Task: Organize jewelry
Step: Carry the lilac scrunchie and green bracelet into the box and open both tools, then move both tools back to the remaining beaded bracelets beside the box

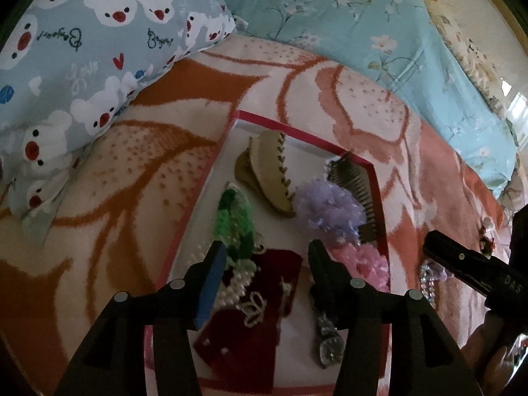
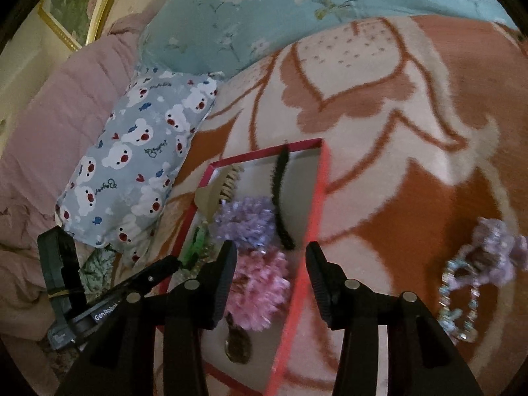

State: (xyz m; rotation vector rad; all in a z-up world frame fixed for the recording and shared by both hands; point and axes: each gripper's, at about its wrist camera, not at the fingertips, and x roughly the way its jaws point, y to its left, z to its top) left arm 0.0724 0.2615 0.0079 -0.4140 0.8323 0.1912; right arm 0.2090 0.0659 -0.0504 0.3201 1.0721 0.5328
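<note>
Inspector: The left gripper (image 1: 267,257) and right gripper (image 2: 270,260) are found with fingers released, nothing grasped, above the red-rimmed box (image 2: 316,198).

Clerk: Hazards?

Inspector: A beaded bracelet (image 2: 458,300) is left on the bed right of the box. Tangling with the purple scrunchie (image 2: 498,247) is judged likely when lifted.

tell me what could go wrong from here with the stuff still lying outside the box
1. The beaded bracelet and lilac scrunchie lie tangled together on the blanket; grabbing one may drag the other along.
2. The red box sits on soft bedding, so pressing on its rim could tip it.
3. The box is crowded; the pink scrunchie could get knocked out.
</note>
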